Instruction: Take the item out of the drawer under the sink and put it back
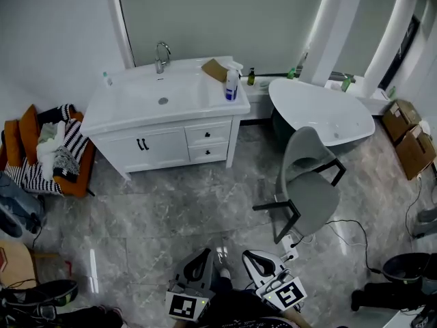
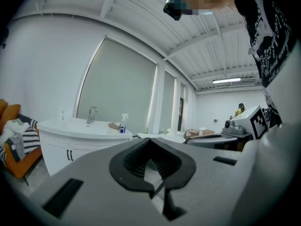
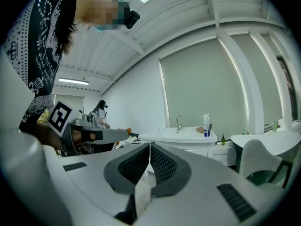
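Drawers [image 1: 208,143]: two, stacked, both shut, at the right end of the vanity [image 1: 113,145] under the sink [image 1: 162,96]. Nothing of their contents on show. Beside them, two doors [image 1: 164,147], each with a dark handle, also shut. On top: one faucet [image 1: 162,55], one spray bottle [image 1: 232,85] near the right edge. To the right of the vanity: one tub [image 1: 321,111], one grey chair [image 1: 311,183] in front of it, two boxes [image 1: 408,135] against the far wall.

Grippers: two, side by side at the bottom edge of the head view, well apart from the vanity across the marble floor [image 1: 171,210]. Left gripper [image 1: 203,253] held low, close to level, aimed toward the vanity; tongs together at the tips, nothing between them. Right gripper [image 1: 250,255] just beside it, same low and near-level pose, same heading; tongs pressed together too, holding nothing. Marker cubes nearest the body, tips leading.
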